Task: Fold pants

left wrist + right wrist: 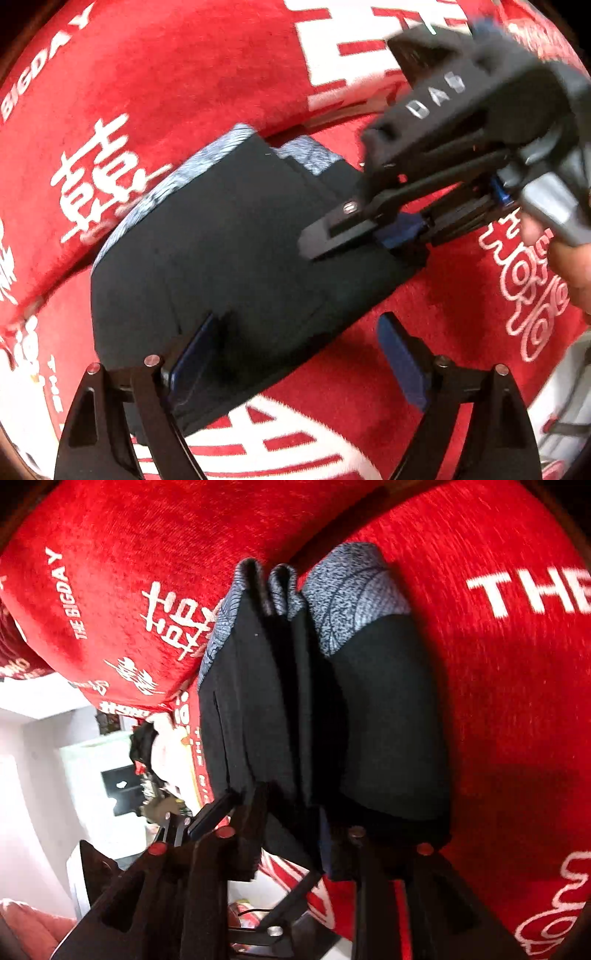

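Now the folded pants [229, 236] lie under both — left gripper [295, 354] spread, right gripper [291, 834] pinching their edge.

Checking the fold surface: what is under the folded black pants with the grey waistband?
The folded black pants with the grey waistband lie on a red blanket with white lettering. Whatever sits directly beneath them is covered.

pants [229, 236]: one, black with a grey band
red cloth [184, 74] with white words: one
grippers: two, left gripper [299, 350], right gripper [354, 236]
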